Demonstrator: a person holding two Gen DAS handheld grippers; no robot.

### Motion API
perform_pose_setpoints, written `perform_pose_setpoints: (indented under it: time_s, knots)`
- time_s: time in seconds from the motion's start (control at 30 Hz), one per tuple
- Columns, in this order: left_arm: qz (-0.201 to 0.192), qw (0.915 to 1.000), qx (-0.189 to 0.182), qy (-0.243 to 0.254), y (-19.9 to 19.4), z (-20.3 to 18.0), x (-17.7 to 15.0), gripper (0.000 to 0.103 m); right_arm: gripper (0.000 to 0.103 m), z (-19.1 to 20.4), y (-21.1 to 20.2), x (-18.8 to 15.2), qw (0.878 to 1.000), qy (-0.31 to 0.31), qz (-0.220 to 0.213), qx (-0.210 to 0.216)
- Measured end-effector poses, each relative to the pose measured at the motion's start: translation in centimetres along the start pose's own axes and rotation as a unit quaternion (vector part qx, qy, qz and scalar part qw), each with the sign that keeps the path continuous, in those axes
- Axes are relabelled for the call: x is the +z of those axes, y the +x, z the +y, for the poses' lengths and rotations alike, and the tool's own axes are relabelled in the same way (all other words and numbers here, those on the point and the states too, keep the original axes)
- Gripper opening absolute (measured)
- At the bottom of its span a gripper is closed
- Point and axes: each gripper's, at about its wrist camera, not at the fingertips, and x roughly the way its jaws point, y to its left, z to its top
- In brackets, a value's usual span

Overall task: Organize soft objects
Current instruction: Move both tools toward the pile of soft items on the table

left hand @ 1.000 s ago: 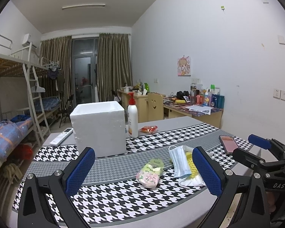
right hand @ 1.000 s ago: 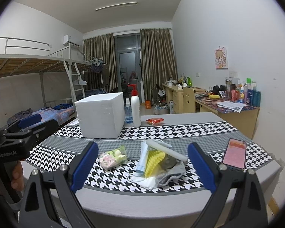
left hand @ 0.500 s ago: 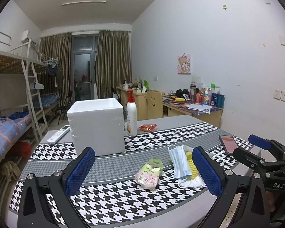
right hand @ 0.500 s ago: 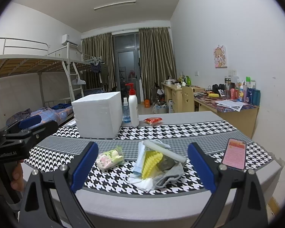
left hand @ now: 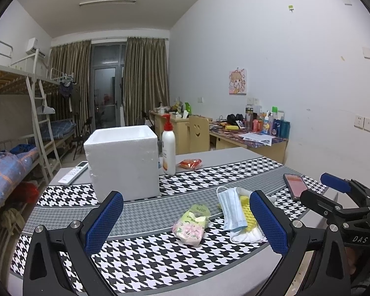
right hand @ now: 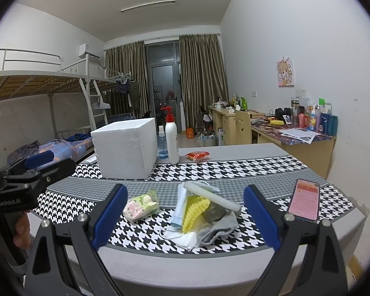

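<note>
A heap of soft things lies near the table's front edge: a blue face mask (left hand: 230, 209), a yellow sponge (right hand: 193, 208), a grey cloth (right hand: 217, 224) and a white roll (right hand: 212, 196). Left of the heap sits a soft tissue packet (left hand: 191, 224) (right hand: 140, 204). Behind them stands an open-topped white foam box (left hand: 123, 162) (right hand: 124, 145). My left gripper (left hand: 184, 194) hovers open in front of the packet, holding nothing. My right gripper (right hand: 185, 188) is open too, facing the heap from the table's edge.
A phone (right hand: 304, 199) lies at the table's right corner. A lotion pump bottle (left hand: 168, 151), a spray bottle (right hand: 162, 145) and a red snack packet (left hand: 190, 162) stand behind the box, and a remote (left hand: 72, 172) lies left of it. The houndstooth tablecloth (left hand: 145, 207) covers the table.
Both grippers have drifted only slightly and stay open. Nothing on the table has moved.
</note>
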Motion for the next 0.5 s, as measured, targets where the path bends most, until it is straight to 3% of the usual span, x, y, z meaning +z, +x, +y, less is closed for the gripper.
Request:
perform_pose_setpoints:
  time_s: [0.5]
  knots:
    - [0.011, 0.9999, -0.007, 0.003, 0.64, -0.04, -0.04, 0.102, 0.097, 0.08, 0.4, 0.03, 1.0, 0.0, 0.004, -0.005]
